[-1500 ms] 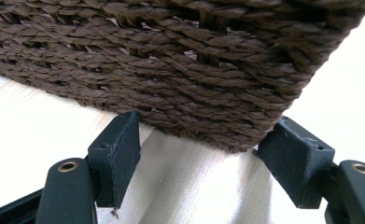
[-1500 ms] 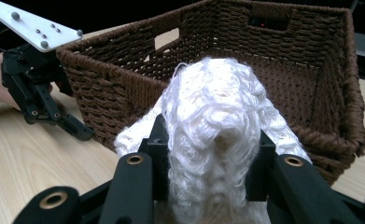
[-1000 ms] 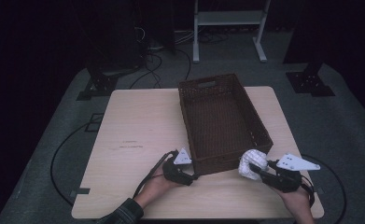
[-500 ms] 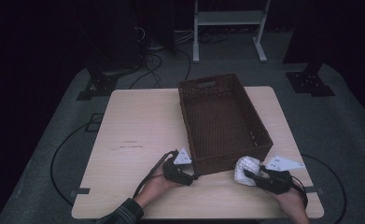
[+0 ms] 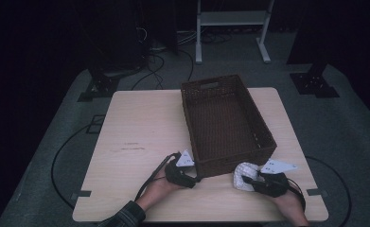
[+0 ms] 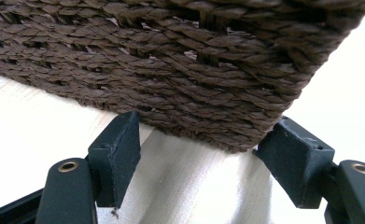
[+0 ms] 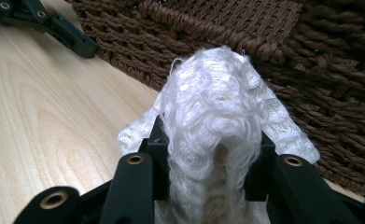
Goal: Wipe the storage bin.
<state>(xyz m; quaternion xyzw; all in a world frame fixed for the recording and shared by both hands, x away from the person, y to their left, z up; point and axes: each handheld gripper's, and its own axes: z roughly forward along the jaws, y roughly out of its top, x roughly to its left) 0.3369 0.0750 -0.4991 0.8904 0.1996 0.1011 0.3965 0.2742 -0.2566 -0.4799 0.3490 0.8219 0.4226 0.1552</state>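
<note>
- White, fluffy cloth (image 7: 213,126) is clenched between the jaws of the right tool (image 5: 254,178); in the right gripper view it bulges up and spills over both black jaws.
- Compared with a second ago, that tool has sunk and drawn back toward the person: the cloth was then level with the near right corner of the basket, and now it sits lower, just in front of the near wall and close over the desk (image 5: 140,132).
- Left tool (image 5: 185,176) has kept its place. Its jaws stand apart on either side of the near left corner of the brown wicker basket (image 5: 223,118); in the left gripper view the corner (image 6: 245,135) fills the gap, the right-hand jaw seems to touch the weave, and the other is clear of it. It reads as bracing the basket rather than gripping it.
- Inside, the basket looks empty in the high view; the cloth is outside it, near the front wall.
- Judgement: the drop of the right hand suggests the cloth is being set down on the desk in front of the basket, or readied for a fresh lift over the rim. Either way it is not yet in the basket, and the left tool's steadying would help if the cloth drags on the wall.
</note>
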